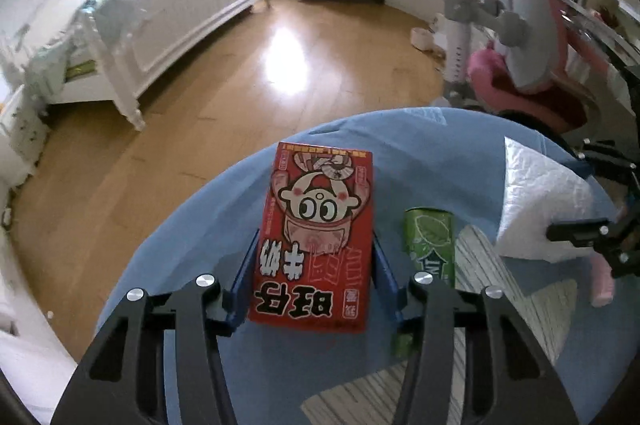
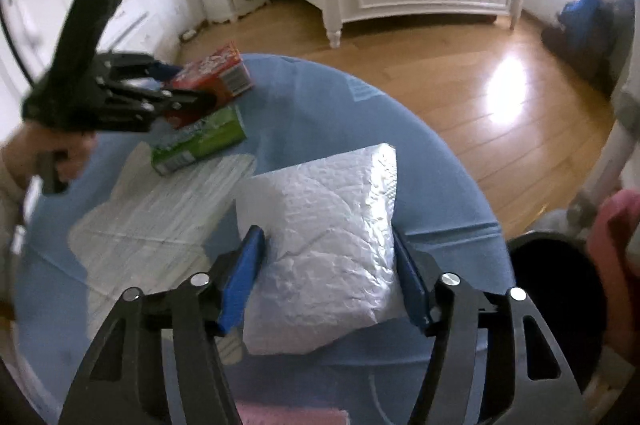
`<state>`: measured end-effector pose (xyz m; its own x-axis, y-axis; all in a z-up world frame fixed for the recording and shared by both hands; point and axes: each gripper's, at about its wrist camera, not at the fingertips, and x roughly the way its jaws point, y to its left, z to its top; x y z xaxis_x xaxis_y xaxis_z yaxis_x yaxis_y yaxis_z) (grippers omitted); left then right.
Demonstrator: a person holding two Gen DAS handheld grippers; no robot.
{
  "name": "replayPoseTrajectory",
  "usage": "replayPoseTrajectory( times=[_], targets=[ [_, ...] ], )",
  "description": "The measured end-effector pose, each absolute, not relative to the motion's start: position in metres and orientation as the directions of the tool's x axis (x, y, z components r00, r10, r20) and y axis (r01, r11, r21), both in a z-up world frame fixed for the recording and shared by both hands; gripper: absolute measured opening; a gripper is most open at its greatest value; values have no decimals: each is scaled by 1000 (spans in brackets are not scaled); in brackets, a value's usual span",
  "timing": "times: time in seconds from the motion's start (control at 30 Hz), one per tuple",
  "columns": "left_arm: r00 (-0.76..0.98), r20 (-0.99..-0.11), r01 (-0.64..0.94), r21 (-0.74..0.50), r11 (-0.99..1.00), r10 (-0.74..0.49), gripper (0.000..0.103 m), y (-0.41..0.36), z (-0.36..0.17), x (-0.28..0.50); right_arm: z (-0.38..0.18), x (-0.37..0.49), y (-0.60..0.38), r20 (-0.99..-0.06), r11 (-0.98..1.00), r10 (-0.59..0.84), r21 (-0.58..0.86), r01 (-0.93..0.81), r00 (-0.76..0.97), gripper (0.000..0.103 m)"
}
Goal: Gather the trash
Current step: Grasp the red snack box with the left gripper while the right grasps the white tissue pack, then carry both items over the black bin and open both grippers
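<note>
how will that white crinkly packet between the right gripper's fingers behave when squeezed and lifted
The white packet looks puffy and creased, so it will probably give under the right gripper. It seems light for its bulk. Its shiny film may be slippery.

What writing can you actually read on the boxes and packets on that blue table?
"旺仔牛奶": big white characters, upside down in the left wrist view, on the red carton.
Small print along the carton's edges: too small to read.
Green box: white lettering, cut off and blurred, unreadable in both views.
Barcodes on both boxes: digits unreadable.
White packet: no text visible.
</note>
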<state>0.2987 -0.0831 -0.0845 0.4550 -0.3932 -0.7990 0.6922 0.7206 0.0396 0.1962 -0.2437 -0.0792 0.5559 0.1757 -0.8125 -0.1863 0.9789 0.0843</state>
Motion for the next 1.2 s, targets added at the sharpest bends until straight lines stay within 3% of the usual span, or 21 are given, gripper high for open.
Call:
replayPoseTrajectory(
  times=[0.13, 0.33, 0.63, 1.0, 1.2],
  targets=[
    [535, -748, 637, 53, 769, -392, 50, -77, -74, 277, -69, 186, -253, -778, 974, 214, 128, -185, 590, 44],
    [596, -656, 584, -42, 810, -463, 50, -79, -32, 234, -37, 146, -271, -652, 965, 262, 198, -174, 712, 42],
    [542, -597, 656, -139, 742, -591, 50, -165, 0, 164, 5, 67, -346, -470, 984, 58, 175, 28, 881, 42],
    [463, -629, 716, -148, 682, -624, 50, -282, -12, 125, -9, 14, -431, -454, 966, -176, 89, 241, 873, 42],
    [440, -661, 729, -132, 672, -608, 50, -325, -28, 112, -35, 12, -459, -494, 956, -208, 82, 283, 844, 42]
  ],
)
